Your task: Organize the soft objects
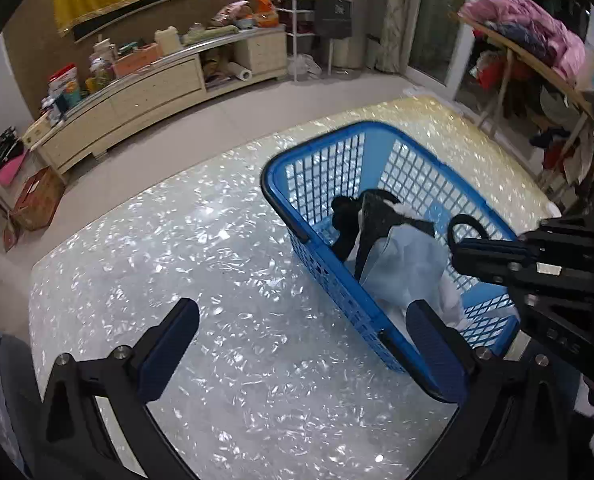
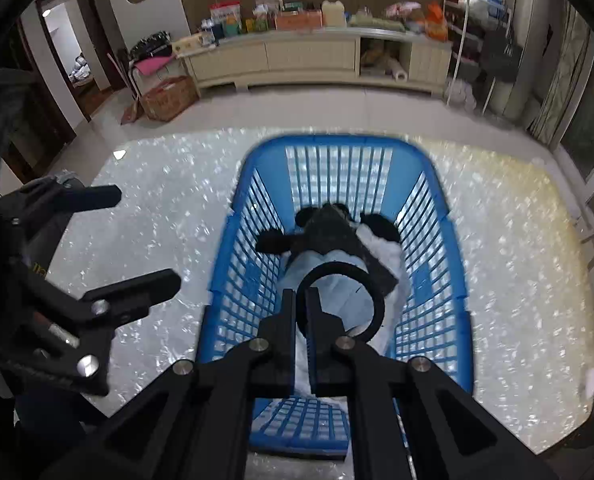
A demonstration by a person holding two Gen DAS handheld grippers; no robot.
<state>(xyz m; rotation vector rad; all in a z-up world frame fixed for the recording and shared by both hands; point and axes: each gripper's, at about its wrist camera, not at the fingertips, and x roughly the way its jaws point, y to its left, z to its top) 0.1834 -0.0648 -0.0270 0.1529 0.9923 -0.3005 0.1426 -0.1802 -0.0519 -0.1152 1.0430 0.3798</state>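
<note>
The blue basket (image 2: 449, 240) stands on the glittering white tabletop (image 2: 145, 216), filling the middle of the right wrist view. Inside it lies a heap of soft things: a black-and-white plush toy (image 2: 329, 228) toward twelve o'clock and a pale blue cloth (image 2: 337, 292) beneath and nearer.

The right gripper (image 2: 302, 304) hangs over the near half of the basket with its jaws together, clamped on a black loop strap (image 2: 371, 292) that curls out to two o'clock of the fingertips above the cloth.

The left gripper (image 1: 301, 344) sits at about nine o'clock of the basket, just outside its long wall, jaws wide apart and holding nothing. One blue pad (image 1: 169, 344) is over bare tabletop; the other (image 1: 433, 352) overlaps the basket's near rim.
</note>
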